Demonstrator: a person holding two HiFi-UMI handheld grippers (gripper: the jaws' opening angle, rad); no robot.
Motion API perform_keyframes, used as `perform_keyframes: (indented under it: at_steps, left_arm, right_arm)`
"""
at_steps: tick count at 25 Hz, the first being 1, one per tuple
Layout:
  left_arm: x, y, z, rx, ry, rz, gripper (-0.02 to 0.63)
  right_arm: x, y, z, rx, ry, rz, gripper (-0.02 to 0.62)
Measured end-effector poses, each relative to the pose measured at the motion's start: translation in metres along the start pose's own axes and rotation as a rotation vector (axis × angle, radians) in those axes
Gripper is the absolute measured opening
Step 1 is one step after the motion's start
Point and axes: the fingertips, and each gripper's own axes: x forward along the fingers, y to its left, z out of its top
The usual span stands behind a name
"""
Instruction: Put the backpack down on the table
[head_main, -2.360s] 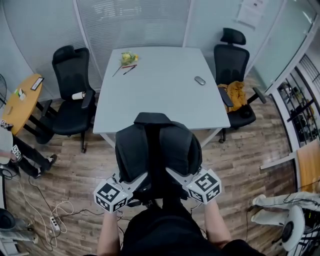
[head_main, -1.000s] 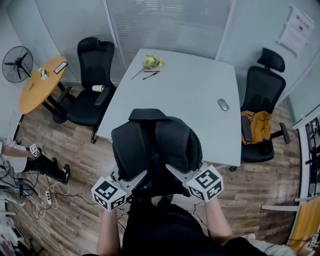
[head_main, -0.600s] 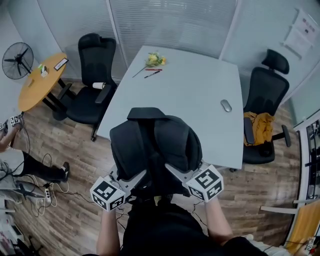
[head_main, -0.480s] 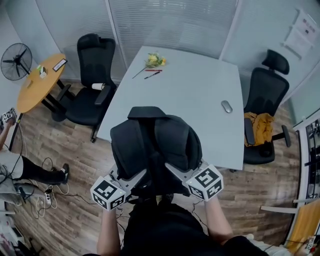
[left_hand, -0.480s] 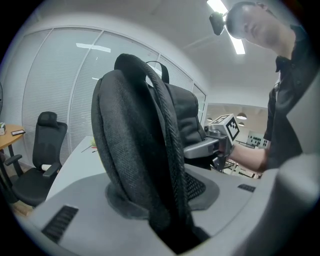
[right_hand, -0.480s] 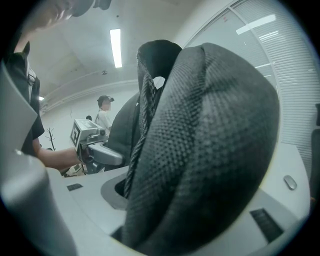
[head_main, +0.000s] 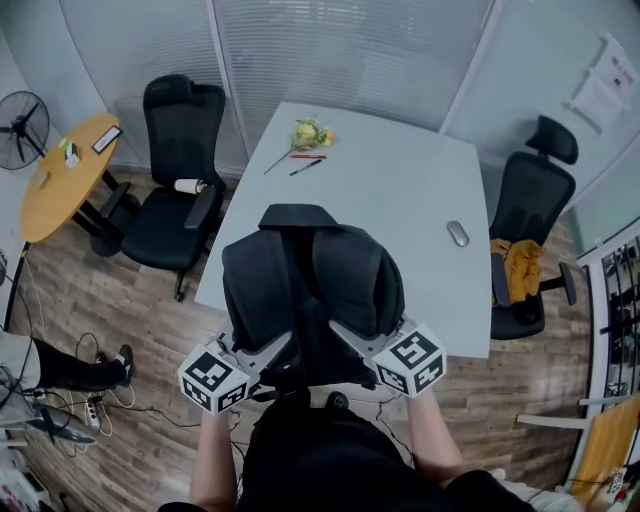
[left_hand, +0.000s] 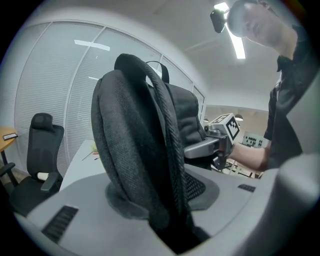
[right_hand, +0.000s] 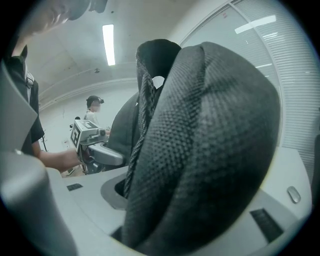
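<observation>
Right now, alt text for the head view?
Seen from above, a person holds a black backpack upright at the near edge of a white table, the left hand-held gripper and right hand-held gripper each shut on a shoulder strap. A mouse, flowers and pens lie on the table.

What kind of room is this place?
Probably an office meeting room: a big pale grey table, black swivel office chairs beside it, and glass walls with white blinds.

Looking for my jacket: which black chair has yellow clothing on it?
The chair right of the grey table, yellow garment draped on its seat; the left chair holds only a small white roll.
</observation>
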Motion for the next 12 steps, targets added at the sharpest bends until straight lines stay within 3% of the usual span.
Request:
perform_keyframes:
  at_steps: [12]
  left_arm:
    - [0.005,0.090,0.020,0.020,-0.007,-0.083,0.150]
  right_arm:
    - [0.072,-0.025,0.039,0.017,0.007,-0.078,0.213]
